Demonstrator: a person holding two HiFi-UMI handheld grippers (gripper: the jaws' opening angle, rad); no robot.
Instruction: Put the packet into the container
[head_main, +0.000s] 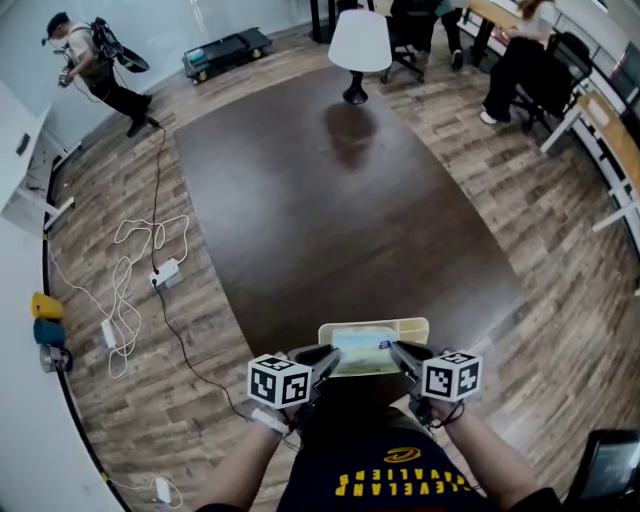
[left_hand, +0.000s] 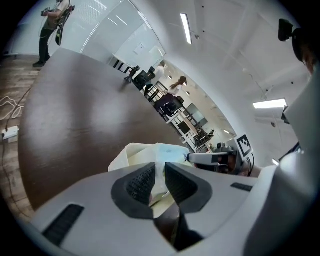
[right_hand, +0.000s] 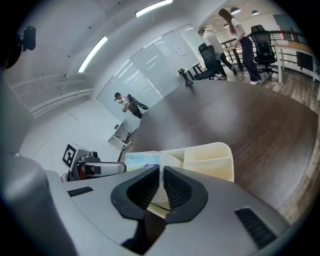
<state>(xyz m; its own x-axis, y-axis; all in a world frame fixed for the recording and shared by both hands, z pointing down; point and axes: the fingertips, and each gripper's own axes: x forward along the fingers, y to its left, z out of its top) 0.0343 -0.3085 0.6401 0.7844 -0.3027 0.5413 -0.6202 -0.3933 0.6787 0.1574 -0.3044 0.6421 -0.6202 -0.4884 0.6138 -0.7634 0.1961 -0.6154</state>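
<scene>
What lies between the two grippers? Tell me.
The packet, pinched at each end by the left gripper and right gripper, over the container; head view shows it.

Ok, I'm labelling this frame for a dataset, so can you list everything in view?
table: one, dark brown, mid-room
container: one, cream, with compartments, at the table's near edge
packet: one, pale blue-green, over the container's left side
chair: one, white, at the table's far end
cart: one, black, on the floor, far left
cables: several, white and black, with a power strip, on the wood floor left of the table
small items: yellow and blue, by the left wall, unclear what
person: one, standing far left
people at desks: at least two, far right
left gripper: grey, shut on the packet
right gripper: grey, shut on the packet
</scene>
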